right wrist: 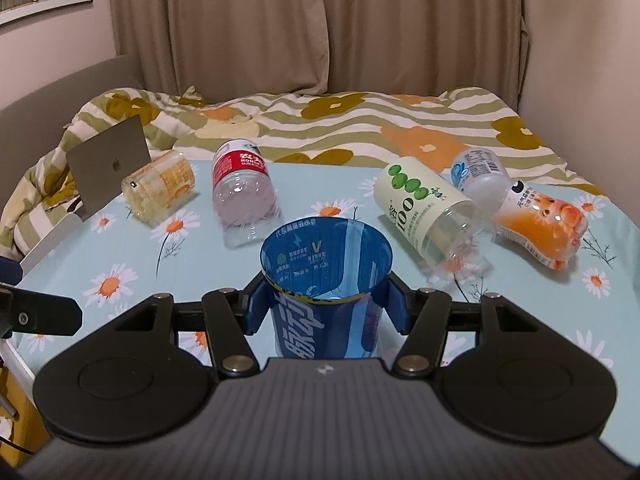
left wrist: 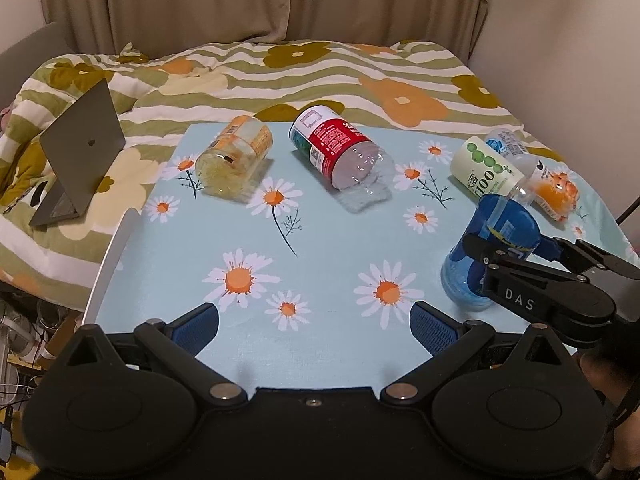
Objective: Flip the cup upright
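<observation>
A blue plastic cup [right wrist: 326, 280] cut from a bottle stands nearly upright, mouth up, between the blue pads of my right gripper [right wrist: 326, 308], which is shut on it. In the left wrist view the same cup [left wrist: 492, 248] stands on the daisy tablecloth at the right, tilted slightly, with the right gripper [left wrist: 504, 252] clamped around its middle. My left gripper [left wrist: 316, 324] is open and empty above the near edge of the table [left wrist: 320, 240].
Other cut cups lie on their sides: a yellow one [left wrist: 236, 158], a red-labelled one [left wrist: 340, 152], a green-dotted white one [left wrist: 486, 170], a clear blue-labelled one [left wrist: 510, 146] and an orange one [left wrist: 556, 194]. A laptop [left wrist: 80, 152] stands on the bed at the left.
</observation>
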A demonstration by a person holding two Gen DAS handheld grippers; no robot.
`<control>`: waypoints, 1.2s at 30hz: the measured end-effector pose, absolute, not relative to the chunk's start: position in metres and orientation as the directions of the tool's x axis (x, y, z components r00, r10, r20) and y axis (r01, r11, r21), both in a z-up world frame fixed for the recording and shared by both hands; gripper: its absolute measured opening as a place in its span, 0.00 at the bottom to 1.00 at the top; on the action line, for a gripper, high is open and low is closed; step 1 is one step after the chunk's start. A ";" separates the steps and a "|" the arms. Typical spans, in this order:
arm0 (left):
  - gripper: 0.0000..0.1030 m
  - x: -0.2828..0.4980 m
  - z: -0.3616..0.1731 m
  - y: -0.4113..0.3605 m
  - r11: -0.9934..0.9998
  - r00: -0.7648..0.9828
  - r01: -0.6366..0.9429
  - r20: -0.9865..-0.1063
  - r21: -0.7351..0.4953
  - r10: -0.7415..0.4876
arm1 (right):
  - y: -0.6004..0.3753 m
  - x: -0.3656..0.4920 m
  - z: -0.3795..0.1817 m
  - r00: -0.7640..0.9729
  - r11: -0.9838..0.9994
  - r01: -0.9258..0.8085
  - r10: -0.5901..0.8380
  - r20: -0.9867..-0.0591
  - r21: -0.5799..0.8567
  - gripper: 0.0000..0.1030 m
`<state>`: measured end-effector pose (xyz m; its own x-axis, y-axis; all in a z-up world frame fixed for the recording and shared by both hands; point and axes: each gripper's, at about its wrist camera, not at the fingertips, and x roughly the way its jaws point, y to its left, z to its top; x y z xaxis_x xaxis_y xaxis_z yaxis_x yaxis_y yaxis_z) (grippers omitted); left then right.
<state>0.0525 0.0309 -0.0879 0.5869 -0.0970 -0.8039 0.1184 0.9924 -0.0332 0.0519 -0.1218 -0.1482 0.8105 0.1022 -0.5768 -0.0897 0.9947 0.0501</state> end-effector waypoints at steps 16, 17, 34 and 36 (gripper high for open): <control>1.00 0.043 -0.044 0.023 0.994 0.661 0.102 -0.745 -0.028 -0.089 | -0.146 0.035 -0.086 0.731 0.995 -0.058 0.101 -0.675 0.086 1.00; 1.00 0.043 -0.040 0.021 0.994 0.667 0.105 -0.740 -0.028 -0.091 | -0.150 0.031 -0.078 0.727 0.995 -0.052 0.094 -0.680 0.083 1.00; 1.00 0.018 -0.021 -0.008 0.990 0.713 0.133 -0.698 0.039 -0.068 | -0.201 -0.004 -0.043 0.606 0.997 0.070 -0.032 -0.795 0.013 1.00; 1.00 0.017 -0.021 -0.009 0.990 0.715 0.132 -0.696 0.040 -0.067 | -0.202 -0.006 -0.044 0.608 0.997 0.075 -0.040 -0.793 0.007 1.00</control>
